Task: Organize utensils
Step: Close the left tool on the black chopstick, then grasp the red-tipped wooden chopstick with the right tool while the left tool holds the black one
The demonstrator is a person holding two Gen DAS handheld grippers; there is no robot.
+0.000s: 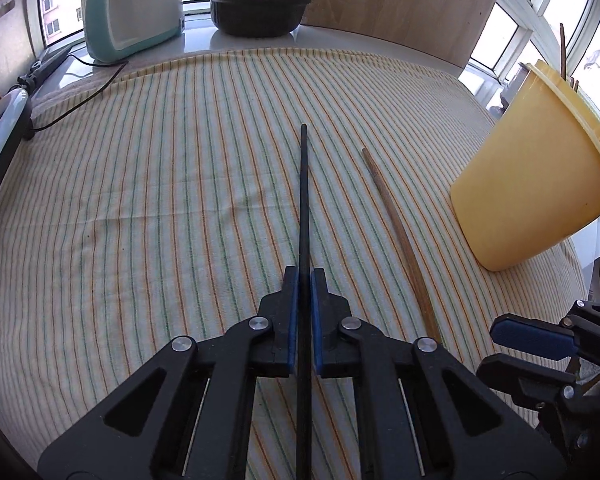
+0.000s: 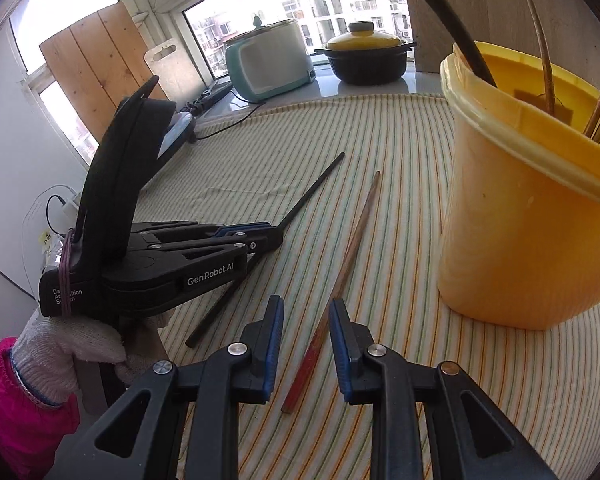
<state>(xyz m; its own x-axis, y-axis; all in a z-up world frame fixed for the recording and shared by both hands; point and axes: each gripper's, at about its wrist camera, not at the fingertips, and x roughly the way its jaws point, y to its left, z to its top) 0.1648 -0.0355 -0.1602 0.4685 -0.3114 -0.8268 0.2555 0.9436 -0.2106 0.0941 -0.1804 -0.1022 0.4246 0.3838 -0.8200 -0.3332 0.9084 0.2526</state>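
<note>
We're over the striped cloth [image 1: 160, 184], which covers the whole table under bright windows. Going left to right along the sill behind the cloth: a wooden plank [image 2: 96, 76] leaning at the window, a teal appliance [image 1: 130, 14], then a dark pot with a yellow lid [image 1: 260, 0], then a pale wooden board [image 1: 400, 4]. On the cloth's right side stands the yellow container [image 2: 516, 216], with a few sticks already upright inside it.

Now the tongs. Our left gripper [image 1: 304, 276] has its jaws pinched narrow on the black chopstick [image 1: 304, 184], which runs straight out ahead over the cloth; a white-gloved hand [image 2: 80, 340] holds that tool. Just right of it, between the black chopstick and the container, the wooden chopstick [image 2: 348, 264] lies flat on the cloth. Our right gripper [image 2: 306, 316] hovers with jaws wide apart, straddling that stick's red end, not touching it.
</note>
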